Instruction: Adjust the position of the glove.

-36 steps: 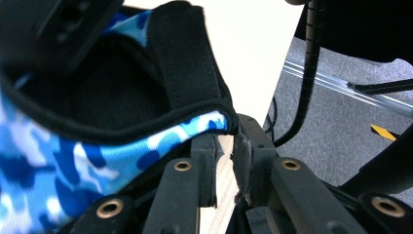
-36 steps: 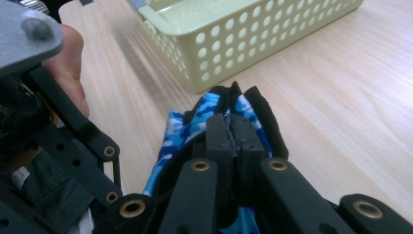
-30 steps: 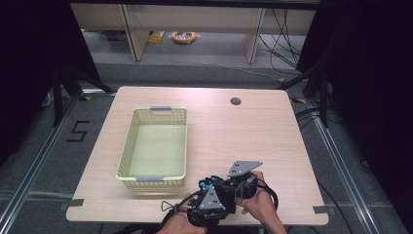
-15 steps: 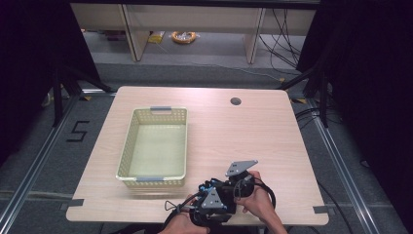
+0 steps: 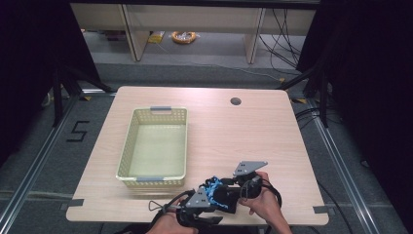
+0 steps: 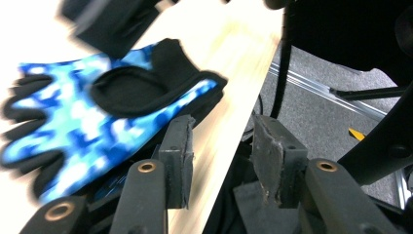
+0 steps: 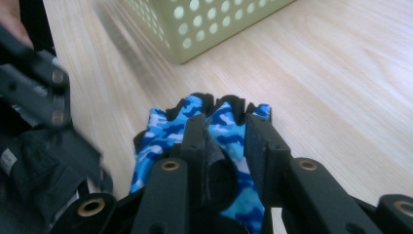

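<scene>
a black 5 (image 5: 77, 131) is marked on the grey floor left of the table (image 5: 253, 126).

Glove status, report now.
Left gripper jaws just opening, nothing between them. Right gripper just opening, astride the blue glove. Basket beside, clear.

The basket (image 5: 157, 145) stands on the counter (image 5: 253, 141), left of its middle. The glove (image 5: 213, 189) lies on the counter right of the basket's near corner, at the near edge, between both hand-held grippers.
</scene>
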Motion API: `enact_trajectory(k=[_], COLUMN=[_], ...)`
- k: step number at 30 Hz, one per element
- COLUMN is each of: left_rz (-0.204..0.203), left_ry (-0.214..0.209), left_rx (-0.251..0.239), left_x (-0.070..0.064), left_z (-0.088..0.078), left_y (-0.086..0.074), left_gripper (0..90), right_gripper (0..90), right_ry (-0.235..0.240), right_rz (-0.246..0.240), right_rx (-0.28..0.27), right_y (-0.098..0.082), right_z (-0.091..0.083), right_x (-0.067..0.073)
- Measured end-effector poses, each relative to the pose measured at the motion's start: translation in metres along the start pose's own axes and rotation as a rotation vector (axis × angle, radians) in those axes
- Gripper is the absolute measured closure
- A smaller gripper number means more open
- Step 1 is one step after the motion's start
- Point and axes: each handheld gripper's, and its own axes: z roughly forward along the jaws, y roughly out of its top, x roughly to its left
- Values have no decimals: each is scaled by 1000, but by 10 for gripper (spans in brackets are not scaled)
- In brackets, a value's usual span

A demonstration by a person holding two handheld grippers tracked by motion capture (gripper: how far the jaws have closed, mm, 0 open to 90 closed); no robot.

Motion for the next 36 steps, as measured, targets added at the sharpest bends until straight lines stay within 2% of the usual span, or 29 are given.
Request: enact_trajectory(k=[1, 2, 4, 5, 6, 7, 8, 12, 13, 15, 16, 17, 18, 19, 21, 22, 23, 24, 25, 26, 27, 28, 29, 30, 31, 32, 33, 34, 36], left_rz=[-12, 3, -26, -4, -12, -10, -13, -40, -26, -12, -27, -6, -31, -6, 6, 8, 24, -7, 9, 14, 4, 41, 13, 33, 17, 45, 34, 52, 51], left_ry=[-2, 9, 38, 65, 75, 95, 99, 117, 123, 125, 125, 127, 119, 122, 119, 115, 114, 114, 107, 117, 113, 108, 109, 103, 108, 106, 113, 117, 113], left_rx=[-13, -18, -36, -30, -38, -27, -31, -27, -17, 1, -2, 11, 4, 17, 31, 45, 42, 46, 55, 62, 54, 72, 63, 80, 72, 90, 85, 98, 93], left_x=[2, 7, 14, 19, 24, 28, 32, 40, 41, 43, 43, 45, 43, 45, 45, 46, 47, 45, 46, 47, 46, 48, 46, 47, 46, 46, 46, 46, 46], left_z=[-5, -9, -16, -20, -23, -26, -27, -30, -30, -28, -25, -23, -20, -19, -15, -13, -11, -9, -8, -6, -4, -4, -1, 0, 3, 3, 5, 5, 6], left_y=[-1, -2, -6, -6, -8, -8, -10, -13, -13, -13, -14, -14, -14, -14, -14, -13, -12, -12, -11, -11, -10, -9, -9, -9, -9, -9, -9, -9, -9], left_gripper=[585, 585, 581, 580, 576, 571, 567, 539, 533, 510, 488, 473, 469, 470, 474, 475, 474, 472, 473, 474, 476, 483, 485, 485, 488, 491, 495, 504, 523], right_gripper=[706, 703, 692, 692, 691, 687, 685, 685, 684, 683, 681, 680, 681, 681, 681, 681, 680, 680, 679, 679, 680, 680, 679, 679, 680, 679, 679, 678, 675], right_ry=[-16, -33, -60, -84, -101, -118, -129, -158, -161, -161, -163, -170, -162, -168, -159, -160, -166, -163, -158, -159, -157, -167, -153, -159, -150, -155, -141, -136, -127], right_rz=[-24, -9, -6, 10, 2, 19, 15, 56, 75, 100, 107, 116, 120, 124, 143, 138, 125, 118, 128, 114, 102, 63, 98, 81, 92, 76, 96, 102, 91], right_rx=[-11, -20, -25, -17, -15, 2, 5, 33, 31, 49, 57, 45, 66, 41, 72, 81, 42, 80, 69, 91, 84, 94, 136, 141, 138, 138, 153, 156, 163], right_y=[0, -1, -3, -5, -7, -9, -12, -27, -31, -37, -40, -42, -43, -45, -45, -45, -46, -45, -45, -44, -44, -44, -43, -44, -44, -45, -44, -45, -45], right_z=[-4, -8, -16, -20, -24, -28, -31, -38, -38, -39, -40, -39, -41, -39, -39, -38, -33, -33, -30, -29, -26, -24, -25, -22, -21, -20, -20, -19, -20], right_x=[-1, 0, 2, 4, 5, 7, 8, 10, 10, 9, 8, 7, 7, 7, 8, 7, 6, 6, 7, 6, 6, 5, 8, 7, 6, 5, 5, 6, 5])
